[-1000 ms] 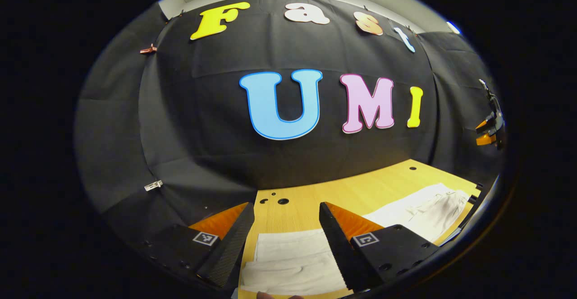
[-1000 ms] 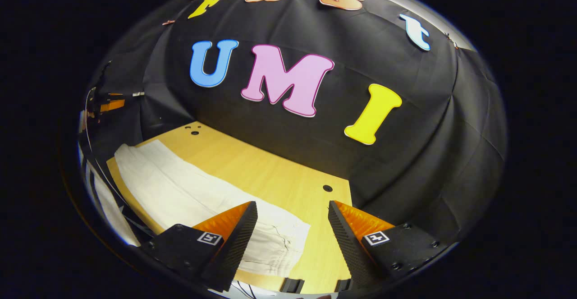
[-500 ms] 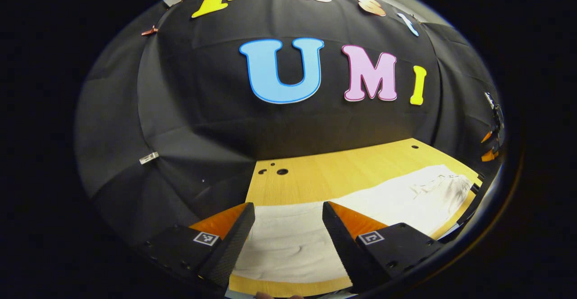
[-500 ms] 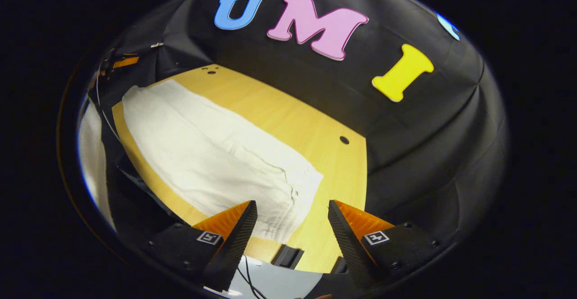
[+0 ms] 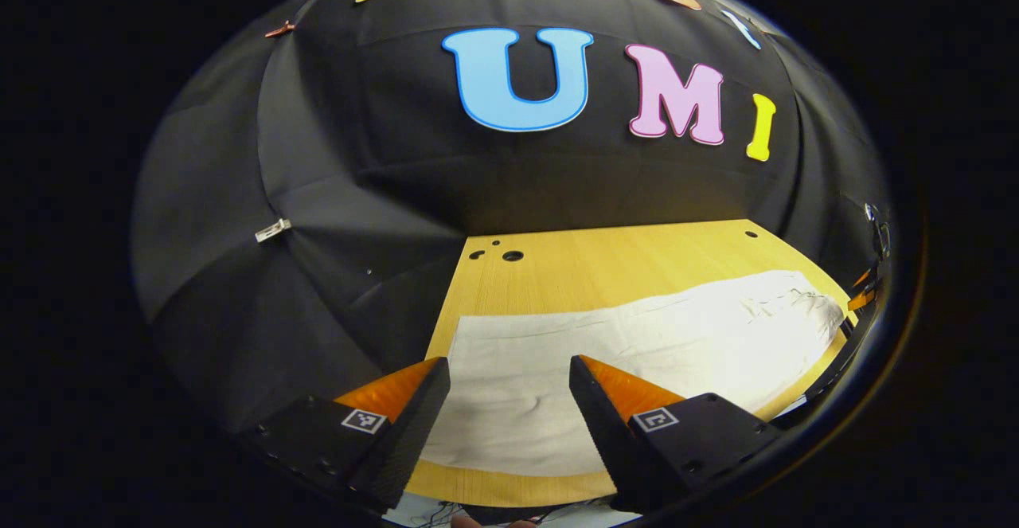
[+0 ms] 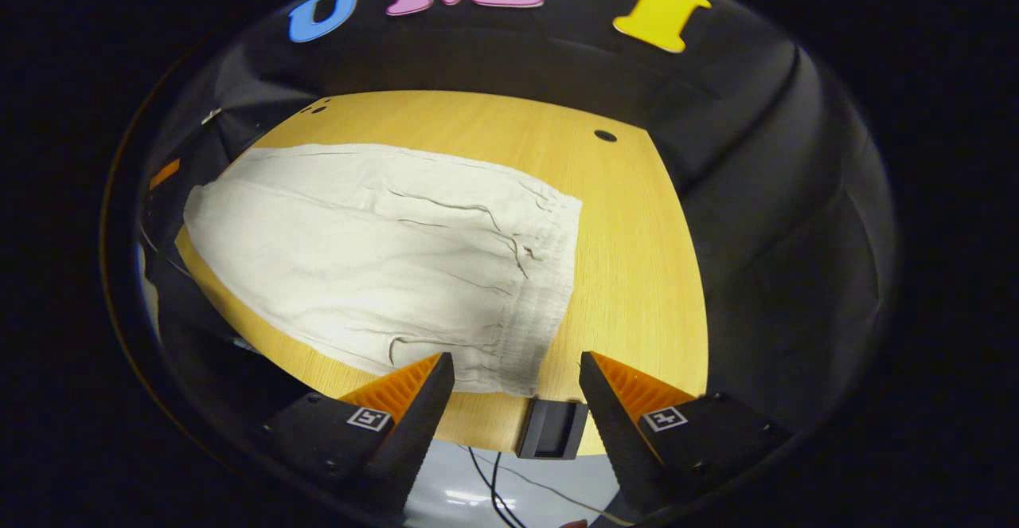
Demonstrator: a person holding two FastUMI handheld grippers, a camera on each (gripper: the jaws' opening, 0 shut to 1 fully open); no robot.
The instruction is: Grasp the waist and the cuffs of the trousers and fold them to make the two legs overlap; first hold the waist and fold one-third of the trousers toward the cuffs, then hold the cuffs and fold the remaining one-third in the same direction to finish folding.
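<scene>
Wooden table [image 6: 637, 273] carries the white trousers [image 6: 374, 257] flat ahead of both claws. My right claw [image 6: 516, 369] gapes wide above the waist [image 6: 549, 289]; my left claw [image 5: 509, 373] gapes over the cuffs [image 5: 493, 369]. I'd pinch both layers squarely at each near corner.

Left gripper [image 5: 509, 369]: two wedge-shaped fingers with serrated inner faces, ribbed outer faces, each on a dark angular mount bearing a square black-and-white fiducial marker and small round screw heads. Right gripper [image 6: 516, 365]: same build, same markers, same screws.
</scene>
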